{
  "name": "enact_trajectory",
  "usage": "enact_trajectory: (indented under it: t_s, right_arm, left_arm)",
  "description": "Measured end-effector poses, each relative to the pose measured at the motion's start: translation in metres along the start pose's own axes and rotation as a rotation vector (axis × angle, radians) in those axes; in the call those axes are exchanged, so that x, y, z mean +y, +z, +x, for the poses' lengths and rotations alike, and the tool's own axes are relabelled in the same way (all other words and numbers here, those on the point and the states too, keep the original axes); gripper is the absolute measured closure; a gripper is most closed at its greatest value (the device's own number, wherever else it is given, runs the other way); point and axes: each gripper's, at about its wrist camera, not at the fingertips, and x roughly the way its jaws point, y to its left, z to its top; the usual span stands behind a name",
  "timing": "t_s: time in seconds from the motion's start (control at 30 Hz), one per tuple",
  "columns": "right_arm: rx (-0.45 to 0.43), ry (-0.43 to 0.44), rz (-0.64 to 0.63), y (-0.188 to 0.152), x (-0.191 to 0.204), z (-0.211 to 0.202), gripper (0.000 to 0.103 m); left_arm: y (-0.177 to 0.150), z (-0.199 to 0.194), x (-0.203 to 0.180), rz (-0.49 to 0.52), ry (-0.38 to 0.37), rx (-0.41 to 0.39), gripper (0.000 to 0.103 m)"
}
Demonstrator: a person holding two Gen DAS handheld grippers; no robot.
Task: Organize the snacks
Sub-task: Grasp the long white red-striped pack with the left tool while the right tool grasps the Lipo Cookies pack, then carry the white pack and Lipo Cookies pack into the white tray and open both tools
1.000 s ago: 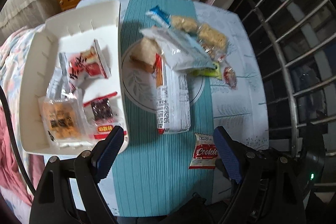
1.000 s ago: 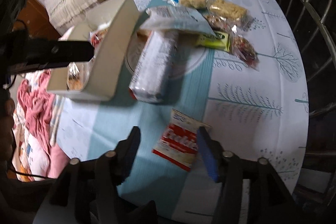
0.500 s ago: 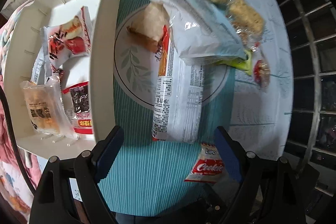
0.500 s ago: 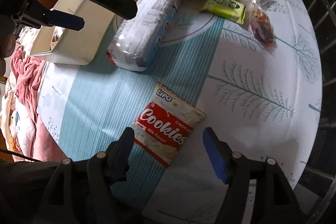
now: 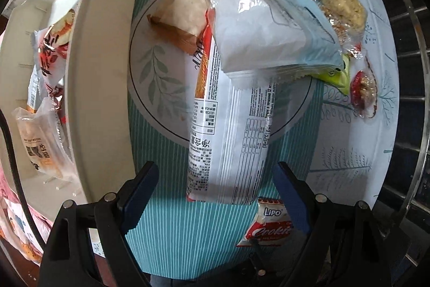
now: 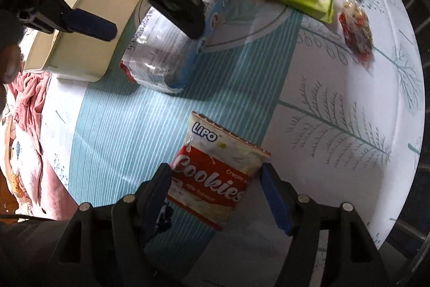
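Both your grippers have come down since a moment ago: your left gripper (image 5: 215,187) hangs released over the near end of the long biscuit pack (image 5: 228,141), and your right gripper (image 6: 215,187), released too, now straddles the cookie packet (image 6: 215,168) just nearer than that pack on the counter (image 6: 336,104), ready for two pickups.

One white bin (image 5: 102,71), one plate (image 5: 150,88), one cookie packet (image 6: 215,174), two tongs.

the tabletop (image 6: 336,88) wore a white leaf-print cloth with a teal striped runner (image 5: 172,230). on it lay a cookies packet (image 6: 215,174), a plate (image 5: 150,88), a cream tray (image 5: 102,71) and snack packets (image 6: 357,34).
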Motion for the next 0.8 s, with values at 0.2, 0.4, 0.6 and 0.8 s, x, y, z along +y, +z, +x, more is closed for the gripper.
enact_trajectory:
  t_s: [0.2,0.4,0.6,0.8]
  right_arm:
    - [0.008,-0.032,-0.004,0.007,0.010,0.004,0.034]
    - [0.032,-0.081,-0.024,0.014,0.027,0.013,0.034]
    - [0.047,-0.109,-0.022,0.018,0.032,0.018,0.045]
    - [0.074,-0.110,-0.010,0.020,0.028,0.021,0.052]
  left_arm:
    - [0.007,0.011,-0.003,0.003,0.027,0.002,0.017]
    - [0.015,0.022,-0.014,0.008,0.055,0.002,0.017]
    - [0.021,0.038,-0.012,-0.047,0.049,0.058,0.032]
    - [0.024,0.039,-0.014,-0.067,0.019,0.056,0.046]
